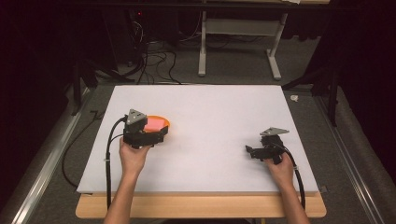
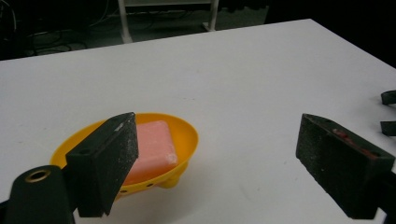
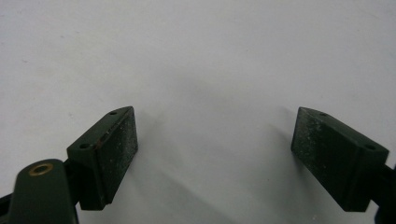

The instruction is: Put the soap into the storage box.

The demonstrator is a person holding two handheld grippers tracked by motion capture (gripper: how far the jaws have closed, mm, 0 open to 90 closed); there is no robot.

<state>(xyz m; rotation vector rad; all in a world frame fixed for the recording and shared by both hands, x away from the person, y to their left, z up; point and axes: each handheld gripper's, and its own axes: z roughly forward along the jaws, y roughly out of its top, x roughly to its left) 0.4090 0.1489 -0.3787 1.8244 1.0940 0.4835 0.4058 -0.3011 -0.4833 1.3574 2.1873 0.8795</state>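
Left gripper (image 1: 161,133), left of centre in the high view: jaws wide apart, nothing pressed between them. Pink soap bar (image 2: 152,150) lying in yellow dish (image 2: 187,135), lower left of the left gripper view, partly behind one jaw; dish resting on white table (image 1: 219,112). Right gripper (image 1: 250,151), lower right of the high view: jaws spread wide over bare tabletop, well apart from dish.
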